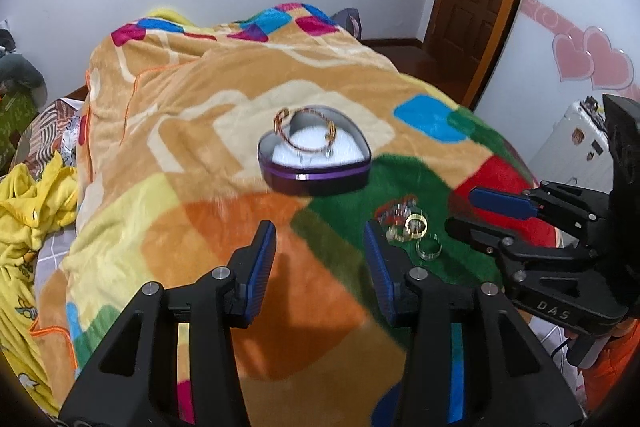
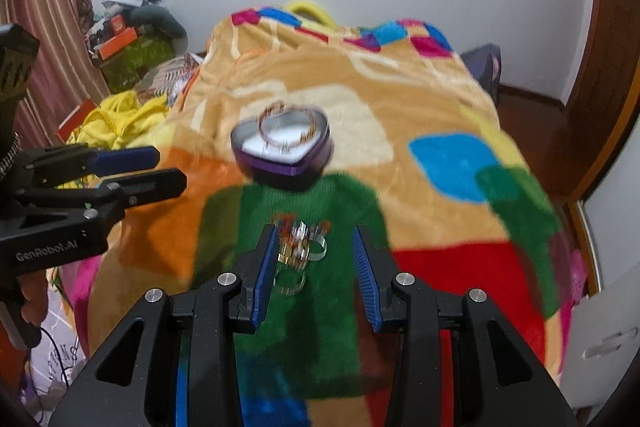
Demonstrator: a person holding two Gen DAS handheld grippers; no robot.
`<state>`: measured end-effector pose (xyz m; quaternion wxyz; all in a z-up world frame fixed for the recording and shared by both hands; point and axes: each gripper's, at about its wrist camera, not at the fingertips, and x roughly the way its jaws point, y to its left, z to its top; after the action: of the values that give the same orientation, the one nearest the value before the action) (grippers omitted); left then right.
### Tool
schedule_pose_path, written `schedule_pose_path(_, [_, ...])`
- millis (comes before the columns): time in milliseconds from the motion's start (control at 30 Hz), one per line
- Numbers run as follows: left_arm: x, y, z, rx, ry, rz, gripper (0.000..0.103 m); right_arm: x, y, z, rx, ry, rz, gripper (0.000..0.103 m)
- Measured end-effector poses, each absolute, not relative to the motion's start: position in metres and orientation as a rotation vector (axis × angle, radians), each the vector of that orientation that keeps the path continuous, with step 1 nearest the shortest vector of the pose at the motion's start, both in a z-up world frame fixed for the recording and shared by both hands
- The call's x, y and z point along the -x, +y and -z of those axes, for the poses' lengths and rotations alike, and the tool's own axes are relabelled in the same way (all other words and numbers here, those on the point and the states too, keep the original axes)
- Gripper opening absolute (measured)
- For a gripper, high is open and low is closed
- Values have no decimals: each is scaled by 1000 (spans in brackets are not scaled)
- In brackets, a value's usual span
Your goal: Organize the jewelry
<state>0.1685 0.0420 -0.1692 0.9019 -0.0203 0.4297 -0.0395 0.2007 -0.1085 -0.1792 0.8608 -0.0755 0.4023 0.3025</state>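
Left wrist view: my left gripper (image 1: pixel 320 247) hangs over a colourful blanket (image 1: pixel 192 155), jaws wide apart and holding nothing. Ahead of them sits a heart-shaped purple tin (image 1: pixel 314 163) with a twisted bracelet (image 1: pixel 306 133) propped on its white lining. A blurred cluster of rings (image 1: pixel 414 229) lies just beside my right-hand finger. My right gripper (image 1: pixel 460 213) shows at the right.

Right wrist view: my right gripper (image 2: pixel 314 247) is open and empty, the rings (image 2: pixel 298 251) between its fingers, nearer the left one. The tin (image 2: pixel 282 149) lies ahead.
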Motion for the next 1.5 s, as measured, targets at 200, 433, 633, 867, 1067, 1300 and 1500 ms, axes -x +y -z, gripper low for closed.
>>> schedule_pose_path(200, [-161, 43, 183, 65, 929, 97, 45, -195, -98, 203, 195, 902, -641, 34])
schedule_pose_path(433, [-158, 37, 193, 88, 948, 134, 45, -193, -96, 211, 210, 895, -663, 29])
schedule_pose_path(633, [-169, 25, 201, 97, 961, 168, 41, -191, -106, 204, 189, 866, -672, 20])
schedule_pose_path(867, [-191, 8, 218, 85, 1004, 203, 20, -198, -131, 194, 140, 839, -629, 20])
schedule_pose_path(1067, [-201, -7, 228, 29, 1022, 234, 20, -203, -144, 194, 115, 849, -610, 20])
schedule_pose_path(1300, [-212, -11, 228, 40, 1042, 266, 20, -208, -147, 196, 89, 856, -620, 20])
schedule_pose_path(1500, [-217, -17, 227, 28, 1038, 273, 21, -209, -148, 195, 84, 852, -630, 20])
